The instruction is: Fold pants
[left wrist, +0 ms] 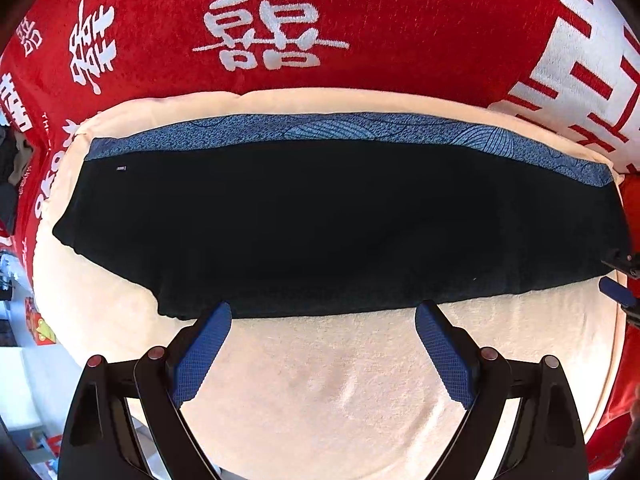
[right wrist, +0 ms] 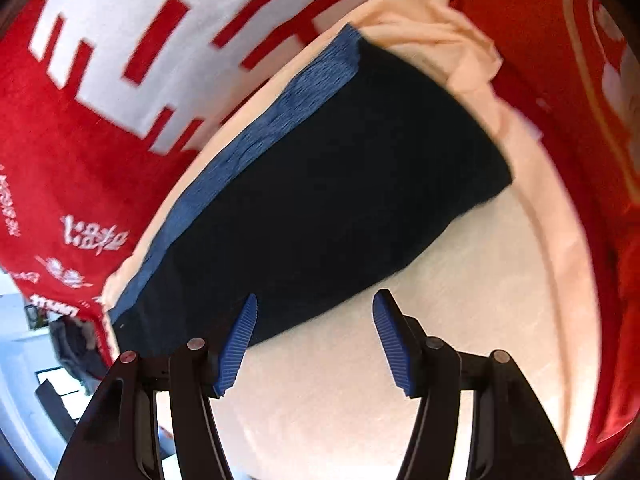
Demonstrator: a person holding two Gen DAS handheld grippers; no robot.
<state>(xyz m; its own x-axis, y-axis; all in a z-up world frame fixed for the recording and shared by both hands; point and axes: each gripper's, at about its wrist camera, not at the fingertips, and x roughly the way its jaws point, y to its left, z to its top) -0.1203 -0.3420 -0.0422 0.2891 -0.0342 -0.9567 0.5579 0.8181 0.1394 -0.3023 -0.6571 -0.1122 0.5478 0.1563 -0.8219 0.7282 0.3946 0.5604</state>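
Grippers, two, hand-held, black frames with blue ribbed pads.

Left gripper [left wrist: 323, 320]: jaws spread wide, nothing between the pads. It points steeply down over the cream towel [left wrist: 328, 392], with both fingertips at the near hem of the pants [left wrist: 320, 224]; whether the tips touch the cloth cannot be told.

Right gripper [right wrist: 315, 312]: jaws apart, narrower than the left, empty. The left pad overlaps the dark cloth's near edge in its view, and the right pad sits over bare towel. The picture is smeared, so contact is not clear. Part of this gripper shows at 3 o'clock in the left wrist view, beside the garment's right end.

Pants, black, already doubled into one long band with a blue patterned strip [left wrist: 344, 130] along the far edge. In the left view they lie at 12 o'clock from the tool, with the long axis running from 9 to 3 o'clock. In the right view the band stretches from 8 o'clock away to 1 o'clock, ending in a square end [right wrist: 472, 128].

Bedding: the cream towel under the pants, over a red blanket [left wrist: 420, 24] with white characters.

Relation governing the coming move: the long axis lies crosswise to both tools, the left gripper near the middle and the right nearer one end. Judged: a fold end over end comes next, with the right hand better placed.
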